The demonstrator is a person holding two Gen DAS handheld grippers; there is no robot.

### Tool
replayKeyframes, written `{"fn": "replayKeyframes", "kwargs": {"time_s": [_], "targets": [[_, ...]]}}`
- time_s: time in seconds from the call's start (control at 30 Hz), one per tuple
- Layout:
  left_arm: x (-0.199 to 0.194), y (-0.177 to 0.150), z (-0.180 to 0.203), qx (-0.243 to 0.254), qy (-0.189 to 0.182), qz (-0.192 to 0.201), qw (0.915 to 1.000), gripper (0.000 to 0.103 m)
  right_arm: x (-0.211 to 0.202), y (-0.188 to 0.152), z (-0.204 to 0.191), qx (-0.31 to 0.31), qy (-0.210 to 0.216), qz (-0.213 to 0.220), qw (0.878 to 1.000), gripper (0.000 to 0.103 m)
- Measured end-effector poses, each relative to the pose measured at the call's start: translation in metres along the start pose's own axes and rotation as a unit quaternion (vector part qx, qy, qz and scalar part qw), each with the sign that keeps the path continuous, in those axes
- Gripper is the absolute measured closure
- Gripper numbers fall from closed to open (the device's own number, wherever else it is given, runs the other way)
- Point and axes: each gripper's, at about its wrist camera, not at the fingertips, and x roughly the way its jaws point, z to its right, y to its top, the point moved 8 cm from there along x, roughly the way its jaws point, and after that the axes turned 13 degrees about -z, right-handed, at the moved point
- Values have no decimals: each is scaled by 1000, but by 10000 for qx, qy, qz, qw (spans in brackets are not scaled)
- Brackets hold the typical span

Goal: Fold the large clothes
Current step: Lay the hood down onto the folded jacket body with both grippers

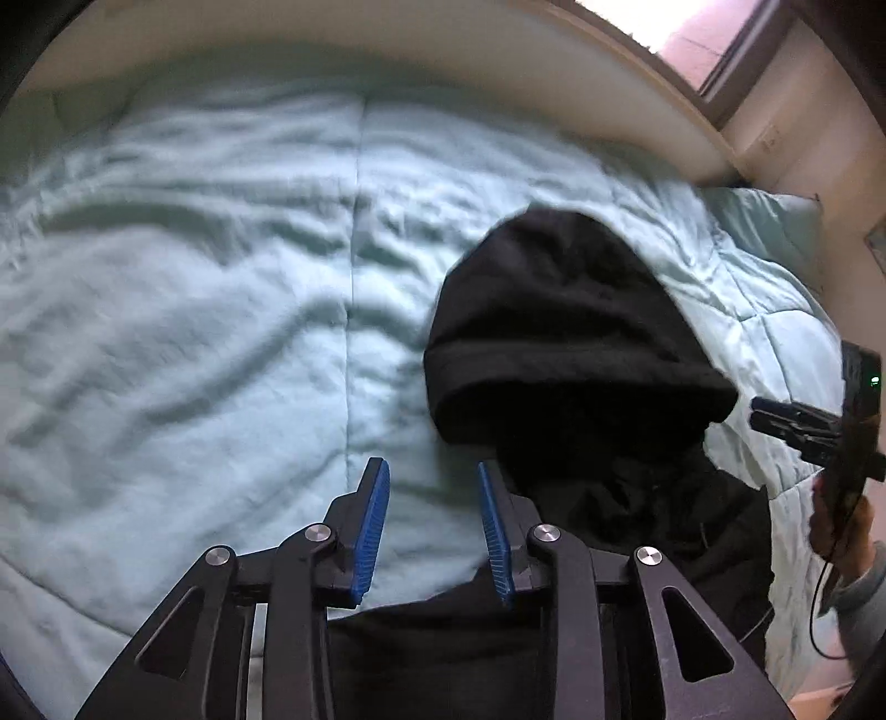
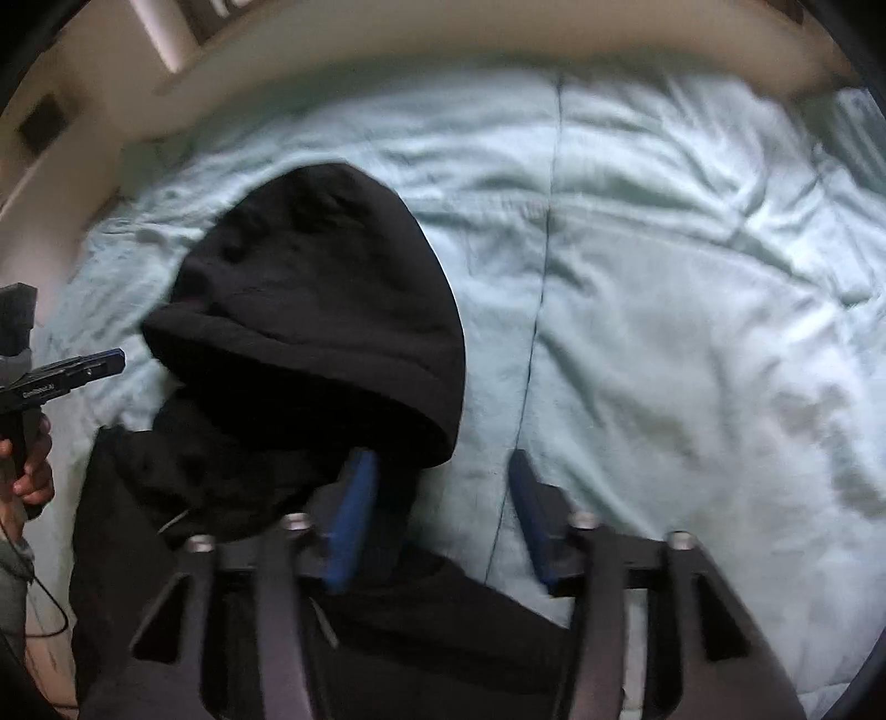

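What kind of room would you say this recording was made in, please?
Most likely a bedroom: a black hoodie lies on a pale green quilted comforter, with a matching pillow and a window nearby.

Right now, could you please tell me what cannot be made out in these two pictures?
- Lower part of the black hoodie: hidden behind the left tongs and cut off by the bottom edge, both views.
- Hoodie's folds and sleeves: too dark in both views.
- Right tongs: blurred in the right wrist view.
- Quilt edges: cut off.

A home bedroom: a bed under a pale green quilt (image 1: 194, 332), pillow (image 1: 769, 221), window (image 1: 714, 39).
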Motion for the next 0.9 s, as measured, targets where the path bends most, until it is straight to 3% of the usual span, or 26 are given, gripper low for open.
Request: {"fn": "replayKeyframes", "kwargs": {"time_s": [0.13,0.23,0.3,0.37,0.43,0.47,0.6,0.8,0.9], "targets": [[-23,43,38,167,-321,433,9984,69,-23,31,-19,-10,135,368,9992,43],[1,77,70,147,-776,410,9960,69,-11,66,-39,-48,372,466,9982,43],[34,83,74,-13,-889,101,9960,69,20,84,-47,-7,488,288,9984,44],[82,68,69,-81,-832,-545,9950,69,53,80,-48,-64,409,-114,9991,44],[112,39,61,101,-564,-1080,9925,69,97,55,-42,-214,146,-761,9968,44],[119,27,56,152,-575,-1108,9921,69,111,42,-37,-255,119,-955,9950,44],[113,32,42,-393,-1237,-900,9874,77,116,31,-24,55,428,-770,9961,46],[60,32,68,272,-918,-316,9949,74,60,36,-34,-93,496,-348,9981,45],[62,28,65,238,-713,-317,9967,68,44,34,-28,-74,313,-107,9994,45]]}}
